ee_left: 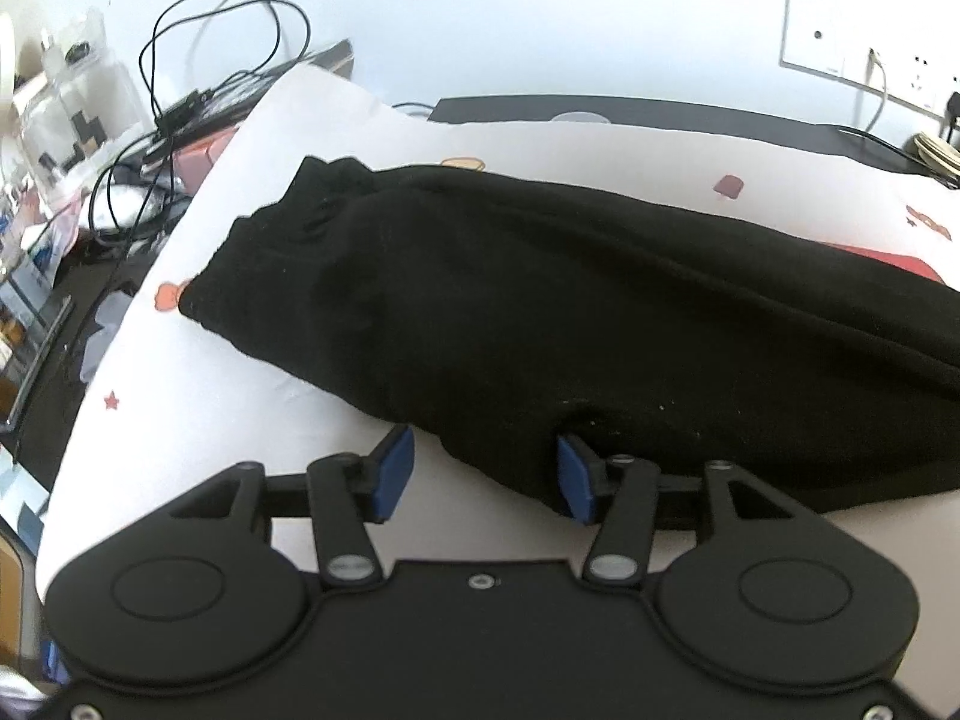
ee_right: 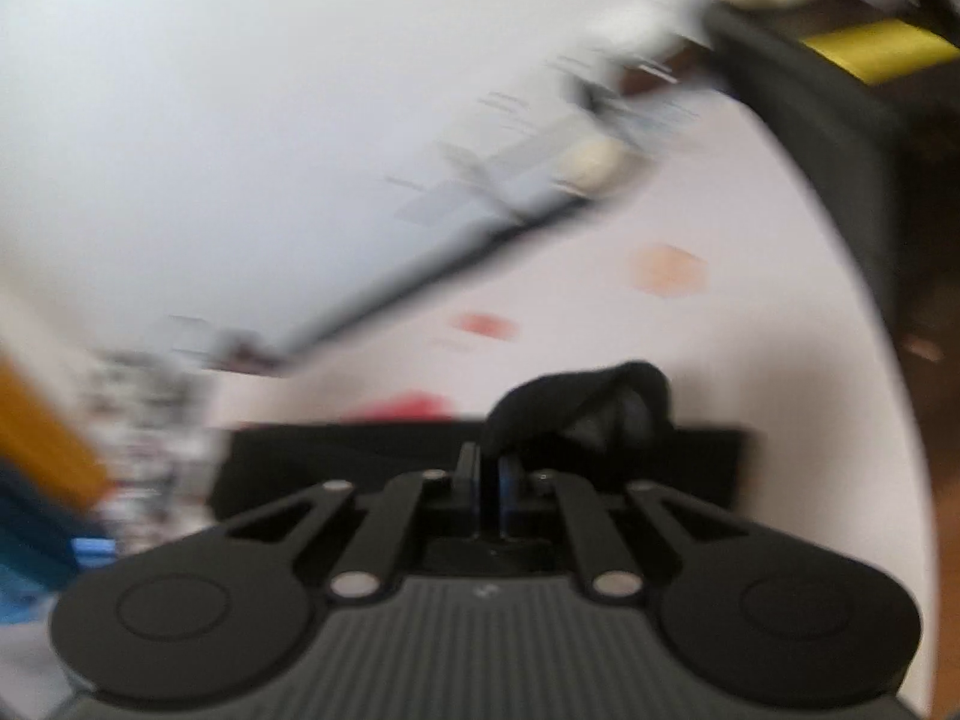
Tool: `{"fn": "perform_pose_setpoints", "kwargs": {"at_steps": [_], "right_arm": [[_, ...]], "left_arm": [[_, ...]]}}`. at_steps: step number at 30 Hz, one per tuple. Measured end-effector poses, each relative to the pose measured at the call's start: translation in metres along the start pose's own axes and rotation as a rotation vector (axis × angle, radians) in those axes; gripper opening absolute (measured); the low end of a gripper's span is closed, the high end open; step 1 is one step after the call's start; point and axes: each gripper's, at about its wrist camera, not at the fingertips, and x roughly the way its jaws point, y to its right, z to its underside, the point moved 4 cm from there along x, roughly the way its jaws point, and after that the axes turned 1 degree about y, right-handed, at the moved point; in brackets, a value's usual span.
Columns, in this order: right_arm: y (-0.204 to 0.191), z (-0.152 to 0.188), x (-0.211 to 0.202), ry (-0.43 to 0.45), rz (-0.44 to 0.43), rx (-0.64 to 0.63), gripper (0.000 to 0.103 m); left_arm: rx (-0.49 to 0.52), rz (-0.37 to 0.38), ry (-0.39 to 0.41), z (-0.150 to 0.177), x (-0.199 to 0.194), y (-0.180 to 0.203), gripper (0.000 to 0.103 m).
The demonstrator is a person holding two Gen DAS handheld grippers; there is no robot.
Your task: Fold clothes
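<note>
Nearest me, my left gripper (ee_left: 483,471) stands apart astride the near hem of the soft, limp black garment (ee_left: 540,312) lying across the patterned sheet (ee_left: 198,420), while my right gripper (ee_right: 492,495) pinches its bunched edge, best lifted at corners.

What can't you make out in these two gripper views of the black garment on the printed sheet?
- Left wrist view: the black garment runs off the right edge, so its full shape is cut off.
- Left wrist view: the left gripper stands open; the garment's hem hides the tip of its right-hand pad.
- Right wrist view: motion blur smears the printed sheet and the clutter behind it.
- Right wrist view: the right gripper is shut on a black fold; which part of the garment is unclear.
</note>
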Motion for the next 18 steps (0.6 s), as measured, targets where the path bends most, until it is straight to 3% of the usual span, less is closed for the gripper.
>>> {"fn": "perform_pose_setpoints", "kwargs": {"at_steps": [1,2,4,6,7,9,13,18], "right_arm": [[-0.004,-0.01,-0.004,0.042,-0.022,0.006,0.008],[0.0,-0.021,-0.002,0.089,0.018,0.031,0.011],[0.008,-0.04,0.003,0.176,0.105,0.081,0.027],[0.029,-0.048,0.027,0.164,0.308,0.099,0.043],[0.038,-0.049,0.039,0.146,0.39,0.098,0.043],[0.056,-0.045,0.054,0.102,0.465,0.116,0.042],[0.068,-0.028,0.051,0.092,0.45,0.124,0.042],[0.079,0.003,0.052,-0.015,0.45,0.118,0.042]], "left_arm": [[-0.004,-0.002,-0.003,0.0,0.001,0.001,0.053],[-0.003,-0.003,-0.005,0.0,0.002,0.002,0.052],[0.009,-0.006,-0.007,0.0,0.004,0.006,0.051],[0.022,-0.009,-0.007,0.0,0.005,0.01,0.051],[0.022,-0.012,-0.006,-0.001,0.006,0.01,0.051],[0.018,-0.019,-0.005,-0.001,0.007,0.008,0.053],[-0.002,-0.021,-0.014,0.0,0.009,0.002,0.053],[-0.005,-0.018,-0.028,0.008,0.011,0.002,0.053]]}}
